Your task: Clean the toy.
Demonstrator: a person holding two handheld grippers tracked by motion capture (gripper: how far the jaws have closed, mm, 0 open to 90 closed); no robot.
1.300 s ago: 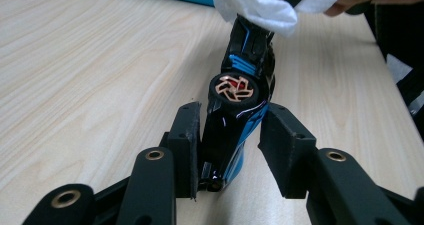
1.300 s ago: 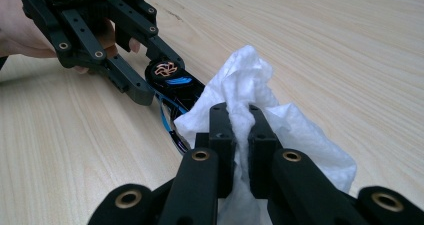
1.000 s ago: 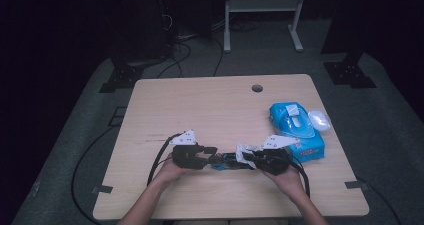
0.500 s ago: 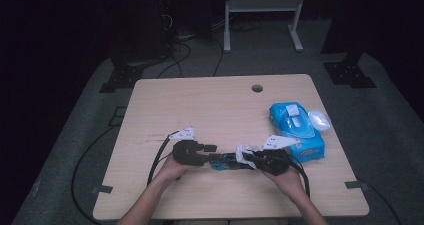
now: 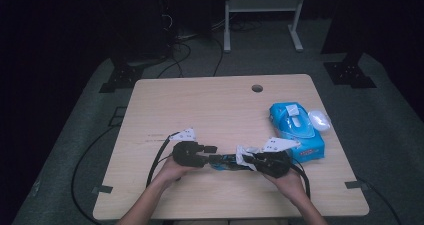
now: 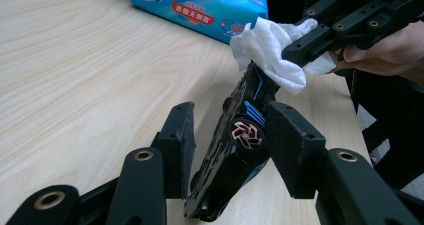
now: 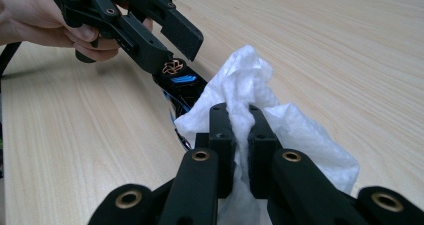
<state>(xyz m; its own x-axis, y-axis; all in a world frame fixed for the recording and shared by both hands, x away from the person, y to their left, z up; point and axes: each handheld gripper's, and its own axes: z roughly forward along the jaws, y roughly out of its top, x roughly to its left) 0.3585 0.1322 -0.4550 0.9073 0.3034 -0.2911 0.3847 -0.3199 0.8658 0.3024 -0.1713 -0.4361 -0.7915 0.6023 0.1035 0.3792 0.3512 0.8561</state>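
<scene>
At the near edge of the pale wooden table (image 5: pixel 220 105) we see our two black two-jaw grippers facing each other, tips almost meeting, with a small black toy car with blue stripes and copper-coloured wheels (image 6: pixel 235 140) between them. The left gripper (image 5: pixel 209 153), in our left hand (image 5: pixel 170 171), grasps this car: in the left gripper view the car stands tilted on its side between the two black pads (image 6: pixel 290 135), the right pad pressed against the wheel side and the left pad against the underside, its far end pointing up and away toward the other tool. The right gripper (image 7: pixel 239 130), in our right hand (image 5: pixel 287 180), is clenched on a crumpled white wet wipe (image 7: pixel 260 105); in the right gripper view the jaws pinch a fold of the wipe tightly, and the rest of the cloth bunches up beyond and to the right of the tips. The wipe touches the far end of the car, draped over it just where the two grippers come together. On the table to the right of the right gripper, a little farther from us, lies a blue plastic pack of wet wipes (image 5: pixel 295 130), and just beside its far right corner rests a small white oval object (image 5: pixel 319 120) that we cannot identify.
</scene>
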